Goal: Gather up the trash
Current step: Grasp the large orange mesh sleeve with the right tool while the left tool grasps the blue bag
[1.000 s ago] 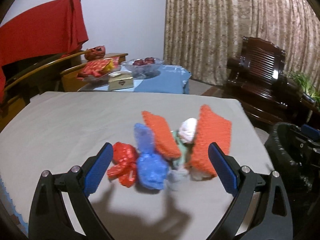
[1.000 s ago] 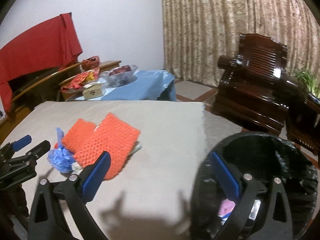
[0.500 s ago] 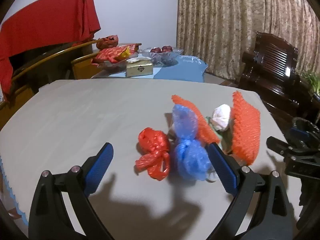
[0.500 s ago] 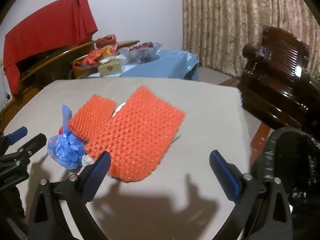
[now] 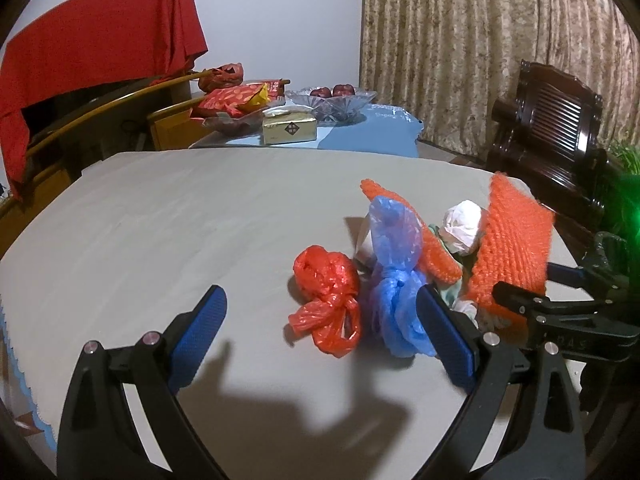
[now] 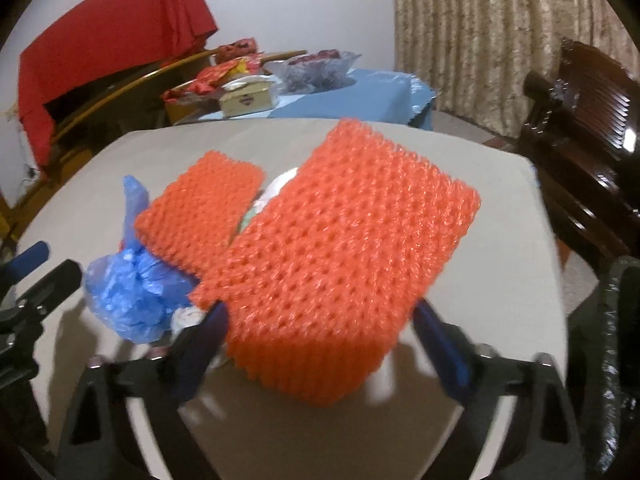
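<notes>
Right now the large orange foam net is straddled by the right gripper, whose jaws are closing around its near edge; whether the pads already press on it cannot be told from the blurred right wrist view. The left gripper is held with jaws wide and empty, just in front of the red plastic bag.

All the trash is gathered in one cluster around that large net: a smaller orange foam net leans just beside it, a white wad is wedged between the two nets, a blue plastic bag lies against the smaller net, and the red bag sits on the far side of the blue one.

A weak pinch is the likely trouble: the net is soft and springy, so it could be crushed, folded or slipped out if only its edge is caught. Because the pieces lean on each other, the white wad or the smaller net could be dragged or toppled when the large net is lifted.

The cluster rests on a plain grey tablecloth. Beyond the net, a blue-covered table with a fruit bowl, patterned curtains, a dark wooden chair and a red cloth are seen.
</notes>
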Available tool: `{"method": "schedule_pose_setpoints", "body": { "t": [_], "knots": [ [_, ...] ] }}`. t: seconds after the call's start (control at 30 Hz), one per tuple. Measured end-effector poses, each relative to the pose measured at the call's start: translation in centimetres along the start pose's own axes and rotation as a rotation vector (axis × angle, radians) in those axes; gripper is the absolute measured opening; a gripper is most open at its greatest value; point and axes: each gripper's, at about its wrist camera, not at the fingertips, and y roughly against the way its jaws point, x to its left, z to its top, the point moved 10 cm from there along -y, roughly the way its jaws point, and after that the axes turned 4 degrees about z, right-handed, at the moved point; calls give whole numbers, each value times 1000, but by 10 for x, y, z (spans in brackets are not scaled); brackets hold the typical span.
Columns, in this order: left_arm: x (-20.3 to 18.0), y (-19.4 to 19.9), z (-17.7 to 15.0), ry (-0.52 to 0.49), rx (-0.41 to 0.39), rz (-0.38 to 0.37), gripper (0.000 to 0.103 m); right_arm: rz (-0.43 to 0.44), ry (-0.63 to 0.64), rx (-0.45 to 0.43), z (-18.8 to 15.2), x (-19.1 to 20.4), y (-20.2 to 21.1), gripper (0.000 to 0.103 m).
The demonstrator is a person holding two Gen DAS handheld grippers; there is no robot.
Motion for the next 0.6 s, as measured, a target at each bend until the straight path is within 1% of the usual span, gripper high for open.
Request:
{"method": "schedule_pose_setpoints", "body": {
  "t": [0.03,0.07,0.17,0.27,0.33,0.47,0.5,0.53,0.6],
  "knots": [
    [0,0,-1,0,1,-2,93,21,-5,3,-1,2,0,68],
    [-1,0,-1,0,2,-4,93,38,-8,4,-1,4,0,57],
    [-5,0,-1,-4,0,-11,93,65,2,-1,1,7,6,42],
    [-12,3,-1,-9,-4,-22,93,74,0,-10,3,6,14,33],
    [-17,4,0,-13,-6,-31,93,82,-16,-17,3,1,21,29],
    [-29,7,-1,-20,-12,-48,93,82,-27,-27,-2,-7,37,28],
    [-33,7,-1,-22,-12,-56,91,83,-27,-31,-3,-8,41,28],
    [-37,7,-2,-24,-10,-62,86,84,-28,-32,-5,-9,45,25],
    [-45,4,-7,-32,5,-79,80,79,-38,-36,-8,-14,52,25]
  ]
}}
